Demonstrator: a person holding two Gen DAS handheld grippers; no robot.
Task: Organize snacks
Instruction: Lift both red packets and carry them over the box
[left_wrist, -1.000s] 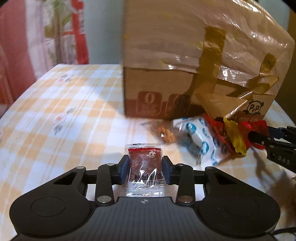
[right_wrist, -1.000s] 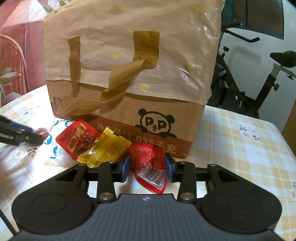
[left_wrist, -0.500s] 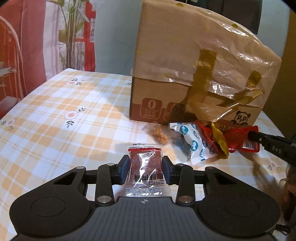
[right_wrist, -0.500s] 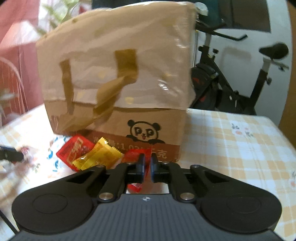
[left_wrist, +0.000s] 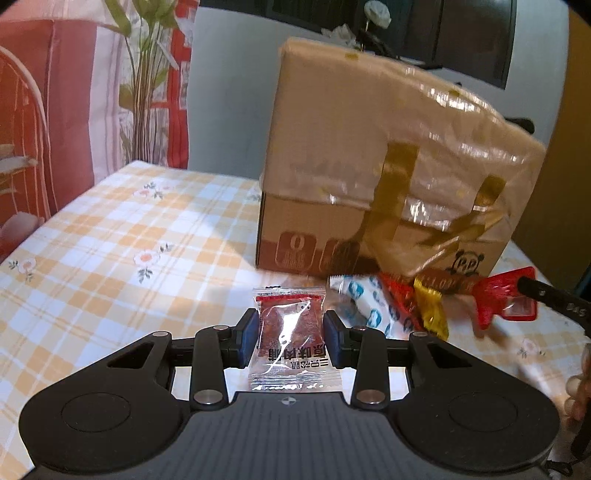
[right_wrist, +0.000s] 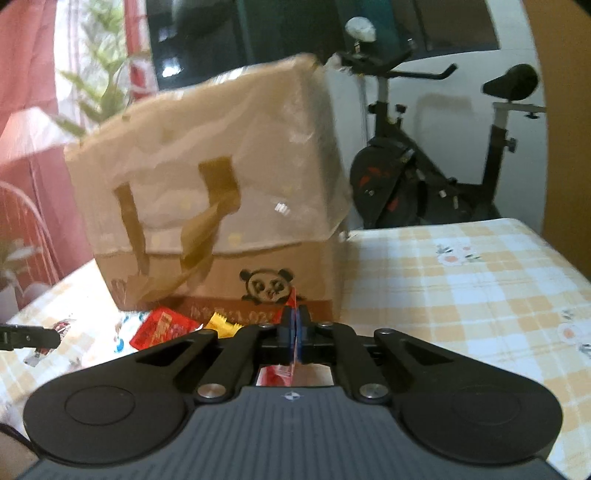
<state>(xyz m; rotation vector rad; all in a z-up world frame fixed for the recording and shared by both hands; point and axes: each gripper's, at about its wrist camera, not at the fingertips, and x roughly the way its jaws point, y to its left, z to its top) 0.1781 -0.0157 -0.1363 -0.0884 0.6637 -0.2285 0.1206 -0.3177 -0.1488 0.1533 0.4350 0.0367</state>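
Only the right wrist view shows an exercise bike (right_wrist: 436, 177). Left gripper (left_wrist: 290, 334) clamps 1 clear jerky packet (left_wrist: 291, 332); right gripper (right_wrist: 294, 328) pinches 1 red packet (right_wrist: 294, 317), tilted downward.

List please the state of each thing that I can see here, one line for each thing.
Left tongs: shut on the clear jerky packet.
Right tongs: shut on the red snack packet, held edge-on.
Cardboard box: upright on the table, wrapped in taped plastic.
Yellow candy: lying by the box.
White-and-blue packet: lying by the box.
Checked tablecloth: spread flat.
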